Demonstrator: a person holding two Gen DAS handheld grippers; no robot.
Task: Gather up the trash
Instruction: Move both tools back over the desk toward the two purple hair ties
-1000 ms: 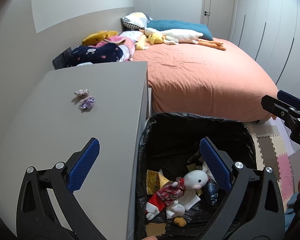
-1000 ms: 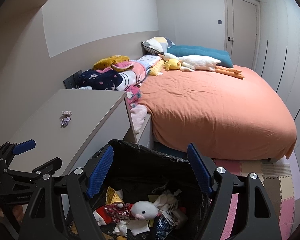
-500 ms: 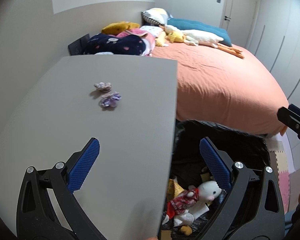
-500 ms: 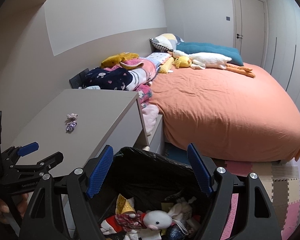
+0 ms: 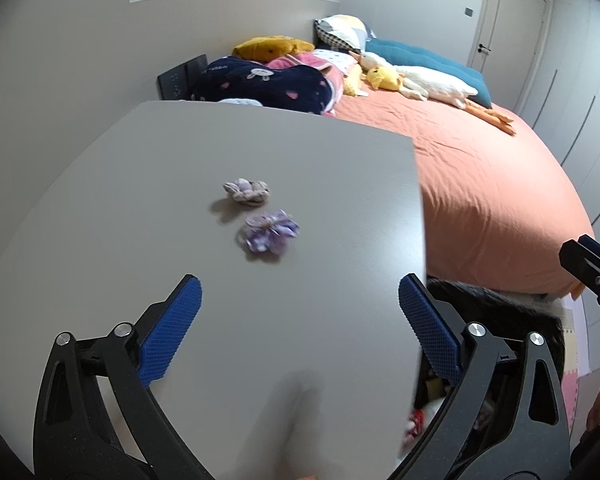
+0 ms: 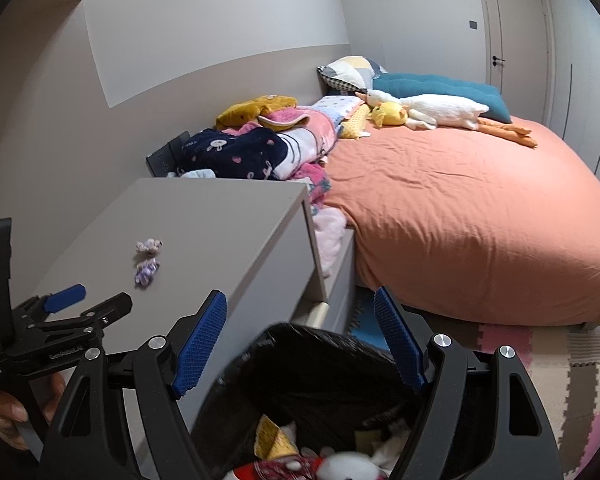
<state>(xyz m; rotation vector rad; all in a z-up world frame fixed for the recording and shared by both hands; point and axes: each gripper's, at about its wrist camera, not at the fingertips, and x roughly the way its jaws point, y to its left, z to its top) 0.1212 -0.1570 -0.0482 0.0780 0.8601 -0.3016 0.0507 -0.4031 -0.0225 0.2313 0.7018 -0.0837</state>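
Observation:
Two small purple fabric scrunchies lie on a grey cabinet top (image 5: 100,220): a darker purple one (image 5: 271,232) and a paler one (image 5: 247,191) just behind it. My left gripper (image 5: 299,308) is open and empty, above the cabinet top, a short way in front of the purple one. They also show in the right wrist view (image 6: 147,273). My right gripper (image 6: 300,340) is open and empty, above a bin with a black bag (image 6: 312,364) that holds a plush toy (image 6: 340,468) and scraps. The left gripper shows there too (image 6: 88,300).
The bin stands on the floor at the cabinet's right side (image 5: 500,304). A bed with an orange cover (image 6: 460,208) lies beyond, with piled clothes (image 6: 260,144), pillows and plush toys at its head. Foam floor mats (image 6: 560,368) lie at the right. Wardrobe doors line the far right.
My left gripper has swung left from over the bin to over the cabinet top, closer to the scrunchies. My right gripper has lifted slightly above the bin.

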